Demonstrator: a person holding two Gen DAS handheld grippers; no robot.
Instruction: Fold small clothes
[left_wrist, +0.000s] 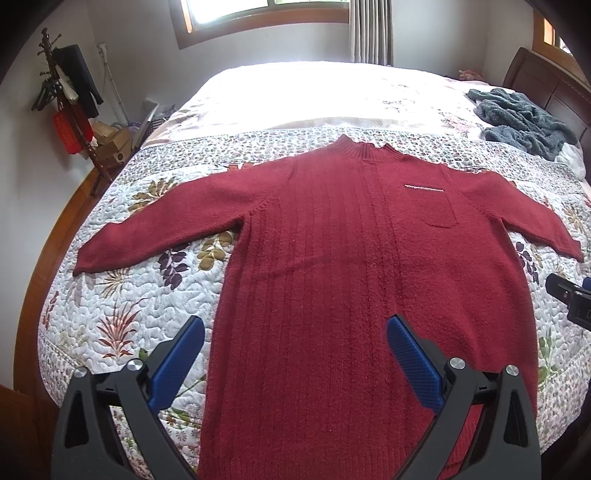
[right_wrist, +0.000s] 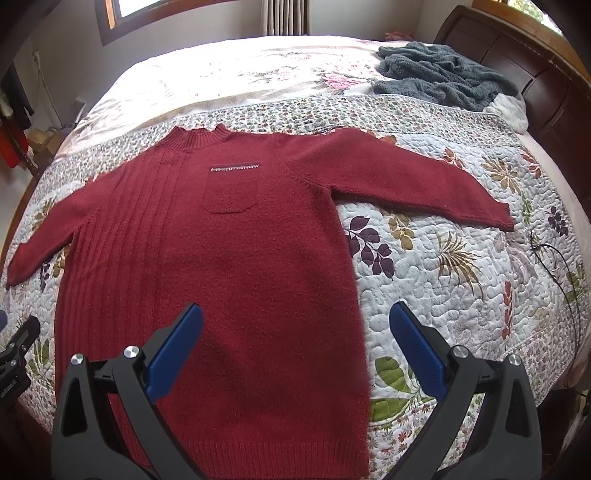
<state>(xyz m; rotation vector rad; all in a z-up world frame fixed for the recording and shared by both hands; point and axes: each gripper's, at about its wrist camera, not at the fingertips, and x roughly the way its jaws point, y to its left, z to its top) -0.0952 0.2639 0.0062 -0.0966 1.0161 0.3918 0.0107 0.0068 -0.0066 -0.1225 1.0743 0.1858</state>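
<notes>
Showing perhaps a coat rack (left_wrist: 55, 92), left view only, beyond sweater (left_wrist: 351, 277).

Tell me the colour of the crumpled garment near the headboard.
The crumpled garment is grey-blue and fuzzy; it shows best in the right wrist view.

Red sweater (left_wrist: 332, 266) flat on floral quilt (left_wrist: 122, 295), left gripper (left_wrist: 295, 336) fingers (left_wrist: 177, 365) wide apart above hem
</notes>
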